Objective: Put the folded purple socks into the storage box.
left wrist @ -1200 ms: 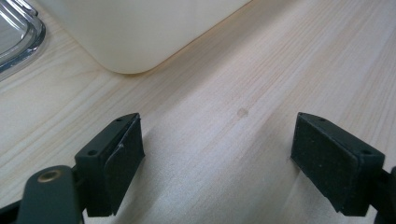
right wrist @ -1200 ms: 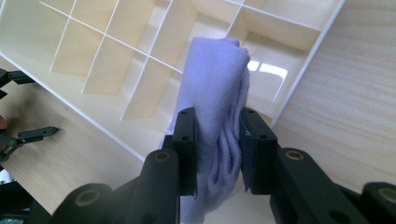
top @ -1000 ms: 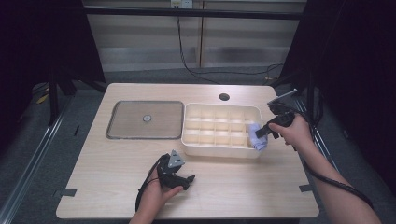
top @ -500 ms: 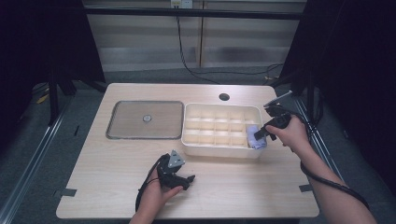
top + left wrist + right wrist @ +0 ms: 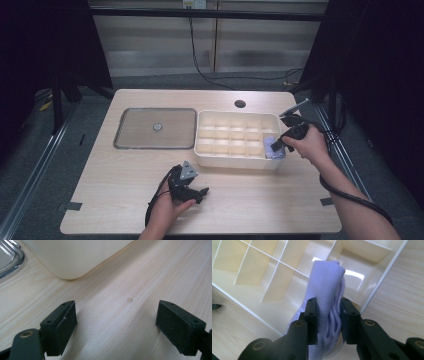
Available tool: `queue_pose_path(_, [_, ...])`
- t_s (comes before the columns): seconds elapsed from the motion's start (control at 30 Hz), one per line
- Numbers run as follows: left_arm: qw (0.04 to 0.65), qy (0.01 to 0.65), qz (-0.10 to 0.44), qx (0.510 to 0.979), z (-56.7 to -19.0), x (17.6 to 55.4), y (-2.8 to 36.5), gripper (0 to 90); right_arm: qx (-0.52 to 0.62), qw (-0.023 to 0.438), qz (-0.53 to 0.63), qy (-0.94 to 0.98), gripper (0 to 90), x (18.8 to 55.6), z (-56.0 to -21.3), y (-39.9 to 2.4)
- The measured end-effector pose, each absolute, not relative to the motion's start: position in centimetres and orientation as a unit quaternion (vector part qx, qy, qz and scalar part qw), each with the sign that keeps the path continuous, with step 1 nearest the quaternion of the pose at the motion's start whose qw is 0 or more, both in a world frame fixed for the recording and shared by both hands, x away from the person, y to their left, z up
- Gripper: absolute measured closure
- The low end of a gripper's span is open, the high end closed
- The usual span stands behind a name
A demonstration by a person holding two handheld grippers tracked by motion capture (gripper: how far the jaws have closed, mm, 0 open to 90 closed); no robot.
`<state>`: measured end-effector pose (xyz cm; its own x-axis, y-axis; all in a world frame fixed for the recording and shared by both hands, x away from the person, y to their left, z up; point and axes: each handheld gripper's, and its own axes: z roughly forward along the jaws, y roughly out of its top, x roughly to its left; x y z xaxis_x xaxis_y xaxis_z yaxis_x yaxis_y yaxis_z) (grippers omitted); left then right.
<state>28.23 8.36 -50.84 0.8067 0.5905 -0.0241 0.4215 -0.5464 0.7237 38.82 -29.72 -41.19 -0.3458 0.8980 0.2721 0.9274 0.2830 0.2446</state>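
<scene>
i have the folded pale lilac knit cloth (image 5: 328, 290) pinched between the two black pads of my right gripper (image 5: 328, 322), jaws narrowed onto it from both sides. it hangs over the near right corner of the cream plastic divided organiser box (image 5: 235, 159), its free end pointing down into the corner compartment; whether it touches the floor of that cell i cannot tell. in the high view the cloth (image 5: 272, 148) sits just inside the box's right wall, with my right gripper (image 5: 278, 145) coming in from the right over the rim.

the box's thin white dividers leave little room around the cloth. i count one cloth and one box, and the other compartments i can see hold nothing. right of the box there is a narrow strip of light wooden table (image 5: 125, 175) before the right edge.

left of the box, just beside it, lies one flat clear rectangular lid with a small round knob (image 5: 156, 128).

my left gripper (image 5: 196, 191) rests low on the near middle of the table, well apart from the box's near wall, with open wood all around it. its jaws stand wide with only bare wood between the pads (image 5: 65, 325).
</scene>
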Motion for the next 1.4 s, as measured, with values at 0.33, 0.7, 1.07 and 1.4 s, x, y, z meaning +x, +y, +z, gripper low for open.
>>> queue_pose_path(0.33, [0.378,0.290,0.113,0.872,-50.8,28.2,8.4,16.4,-0.565,0.029,-0.170,-0.807,70.8,38.8,-41.2,-29.3])
queue_pose_path(0.7, [0.379,0.292,0.112,0.871,-50.9,28.2,8.3,16.4,-0.561,0.018,-0.160,-0.812,70.8,38.7,-41.1,-29.0])
queue_pose_path(1.07, [0.379,0.292,0.113,0.871,-50.9,28.2,8.3,16.4,-0.561,0.019,-0.151,-0.814,71.1,38.7,-41.8,-28.5])
queue_pose_path(1.4, [0.379,0.292,0.112,0.871,-50.9,28.2,8.3,16.4,-0.558,0.014,-0.142,-0.818,71.3,38.6,-42.0,-28.2])
